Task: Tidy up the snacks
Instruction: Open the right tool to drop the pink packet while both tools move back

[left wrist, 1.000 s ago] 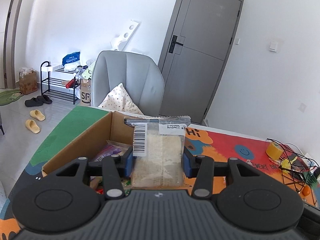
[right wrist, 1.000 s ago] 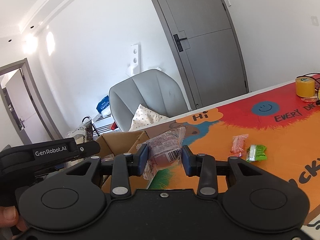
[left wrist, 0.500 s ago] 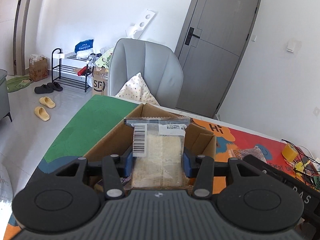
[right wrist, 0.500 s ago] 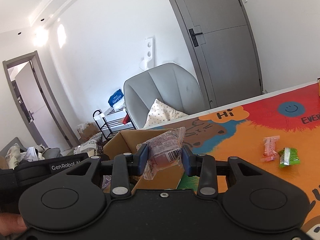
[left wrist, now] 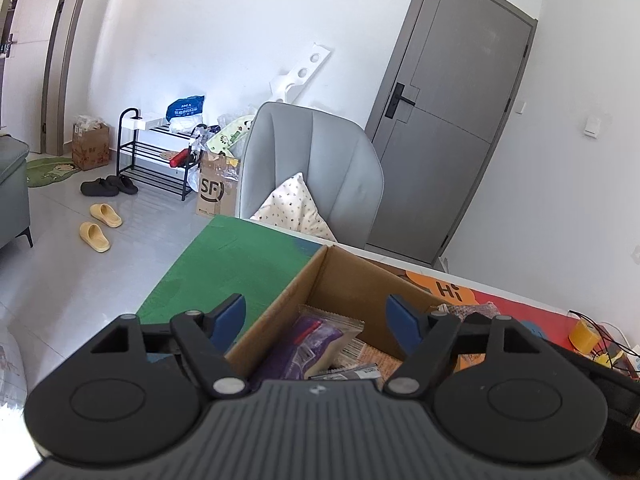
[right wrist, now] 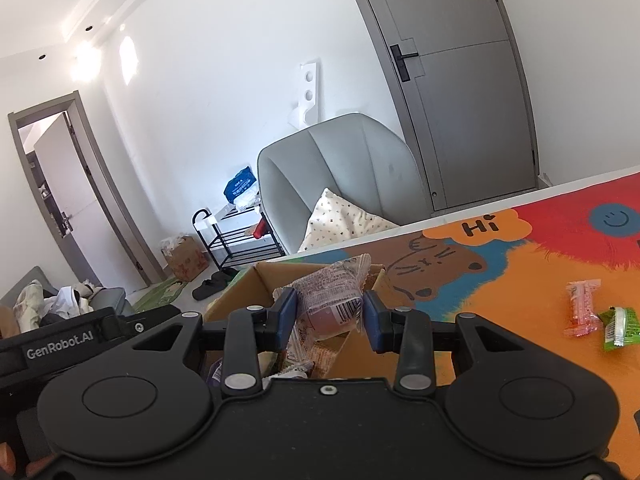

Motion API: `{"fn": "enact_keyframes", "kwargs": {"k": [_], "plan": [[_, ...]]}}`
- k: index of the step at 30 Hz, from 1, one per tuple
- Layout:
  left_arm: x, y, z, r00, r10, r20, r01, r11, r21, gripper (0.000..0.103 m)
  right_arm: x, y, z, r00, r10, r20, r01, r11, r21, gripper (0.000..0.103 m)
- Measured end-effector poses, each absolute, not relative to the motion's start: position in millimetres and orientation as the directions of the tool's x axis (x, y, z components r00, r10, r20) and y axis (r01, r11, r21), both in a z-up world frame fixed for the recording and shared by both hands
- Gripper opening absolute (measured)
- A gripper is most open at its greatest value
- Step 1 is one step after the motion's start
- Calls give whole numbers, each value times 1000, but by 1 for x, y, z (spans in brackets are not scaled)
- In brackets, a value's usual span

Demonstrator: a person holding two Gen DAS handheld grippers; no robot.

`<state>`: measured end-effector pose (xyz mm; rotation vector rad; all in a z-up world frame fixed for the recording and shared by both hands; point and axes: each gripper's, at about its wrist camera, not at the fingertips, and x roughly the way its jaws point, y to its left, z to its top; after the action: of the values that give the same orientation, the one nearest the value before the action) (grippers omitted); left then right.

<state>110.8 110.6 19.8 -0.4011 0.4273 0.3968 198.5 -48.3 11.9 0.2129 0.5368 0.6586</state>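
An open cardboard box (left wrist: pixel 316 276) sits on the colourful table mat and holds several snack packets, among them a purple one (left wrist: pixel 316 344). My left gripper (left wrist: pixel 316 316) hovers over the box, its jaws opening with nothing between them. The clear beige packet it held is gone from its fingers; where it lies I cannot tell. My right gripper (right wrist: pixel 330 314) is shut on a clear pink-red snack packet (right wrist: pixel 332 300), just above the box's (right wrist: pixel 248 292) near corner. A pink packet (right wrist: pixel 582 308) and a green packet (right wrist: pixel 618 326) lie on the mat to the right.
A grey chair (left wrist: pixel 312 168) with a spotted cushion stands behind the table's far edge, next to a grey door (left wrist: pixel 448 140). A yellow tape roll (left wrist: pixel 582 334) and wires lie at the far right. The other gripper's black body (right wrist: pixel 80 340) is at the left.
The left jaws spread apart and the clear beige packet left them. Both grippers moved left over the box. The right one kept its pink packet.
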Motion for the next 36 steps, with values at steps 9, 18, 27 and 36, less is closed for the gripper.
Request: {"fn": "enact_keyframes", "kwargs": {"k": [9,18,27,36], "plan": [[106,135,17,819,326,-472,-497,814,-301,81,215,-20,14,630,647,-431,-537,763,361,40],[107,137,15,787,374,-490,-545,794,-269,91,214,-38,8,656,616,-437,-480,787,389,56],[114,110,16,788,367,-494,-526,819,-231,98,205,-69,2,681,577,-450,-435,814,386,67],[131,68,16,799,329,-503,-469,865,-179,101,202,-113,-3,719,534,-445,-381,838,391,77]]}}
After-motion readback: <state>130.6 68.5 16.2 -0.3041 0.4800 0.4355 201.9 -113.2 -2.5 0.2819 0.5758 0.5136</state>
